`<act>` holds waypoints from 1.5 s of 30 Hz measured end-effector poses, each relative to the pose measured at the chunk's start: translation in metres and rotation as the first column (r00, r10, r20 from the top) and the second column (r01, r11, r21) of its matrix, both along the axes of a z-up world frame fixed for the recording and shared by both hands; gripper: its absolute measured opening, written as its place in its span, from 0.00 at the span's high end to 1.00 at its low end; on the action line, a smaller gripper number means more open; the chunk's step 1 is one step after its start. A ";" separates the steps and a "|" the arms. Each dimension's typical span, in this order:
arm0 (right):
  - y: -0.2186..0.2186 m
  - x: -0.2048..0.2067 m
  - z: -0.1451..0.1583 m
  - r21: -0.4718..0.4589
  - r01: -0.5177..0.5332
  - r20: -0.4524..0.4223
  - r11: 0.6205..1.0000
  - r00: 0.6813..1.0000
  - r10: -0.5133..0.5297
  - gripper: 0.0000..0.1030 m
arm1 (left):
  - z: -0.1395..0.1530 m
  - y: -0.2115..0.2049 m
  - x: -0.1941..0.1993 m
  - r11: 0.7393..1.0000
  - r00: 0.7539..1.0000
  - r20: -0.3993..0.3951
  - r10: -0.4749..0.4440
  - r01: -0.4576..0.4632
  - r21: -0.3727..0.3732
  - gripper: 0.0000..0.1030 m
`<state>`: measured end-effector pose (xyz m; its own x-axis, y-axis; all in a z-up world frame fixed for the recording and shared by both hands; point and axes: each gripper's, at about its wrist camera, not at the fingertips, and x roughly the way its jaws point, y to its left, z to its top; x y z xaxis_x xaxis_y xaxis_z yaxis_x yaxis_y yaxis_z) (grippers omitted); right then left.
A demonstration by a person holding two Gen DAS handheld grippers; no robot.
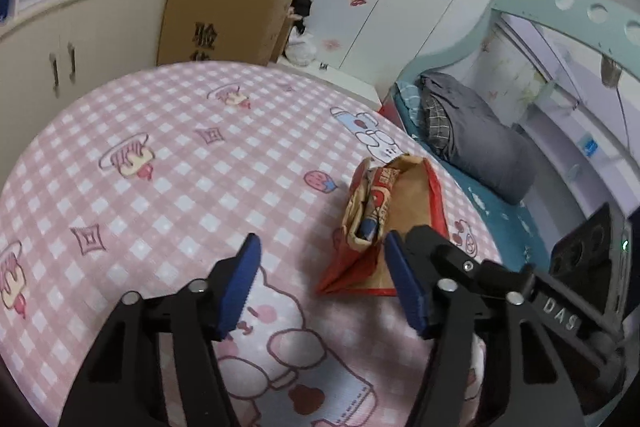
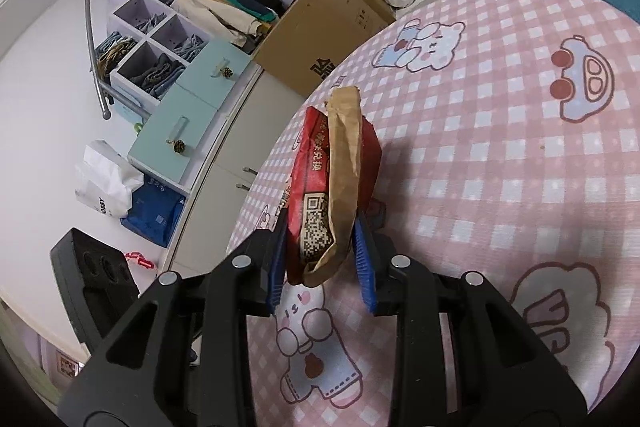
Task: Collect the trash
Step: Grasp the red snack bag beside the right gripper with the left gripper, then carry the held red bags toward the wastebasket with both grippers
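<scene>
1. Left wrist view: left gripper (image 1: 320, 259) parted wide over pink checked tablecloth (image 1: 160, 155), gripping nothing; red-and-brown paper bag (image 1: 394, 211) right of centre, beside right-hand pad.
2. Right wrist view: right gripper (image 2: 320, 259) clamped on paper bag (image 2: 332, 187) at centre, pads pressing both sides.

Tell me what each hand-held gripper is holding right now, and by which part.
The right hand-held gripper clamps the red and brown paper bag across its near end, by the QR code. The left hand-held gripper is open and holds nothing.
</scene>
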<state>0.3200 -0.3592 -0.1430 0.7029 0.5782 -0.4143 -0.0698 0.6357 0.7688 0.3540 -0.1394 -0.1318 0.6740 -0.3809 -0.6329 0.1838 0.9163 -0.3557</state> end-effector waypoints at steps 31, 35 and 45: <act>0.340 -0.059 0.047 -0.179 -0.516 0.080 0.838 0.841 0.535 0.72 | 0.020 0.296 -0.160 0.921 0.917 0.089 0.389 -0.390 -0.011 0.87; 0.406 -0.070 0.020 -0.217 -0.593 0.020 0.776 0.792 0.611 0.71 | -0.011 0.351 -0.182 0.884 0.884 0.022 0.467 -0.466 -0.022 0.87; 0.503 -0.064 -0.071 -0.252 -0.698 -0.174 0.671 0.714 0.678 0.71 | -0.111 0.435 -0.182 0.831 0.821 -0.200 0.535 -0.554 -0.051 0.87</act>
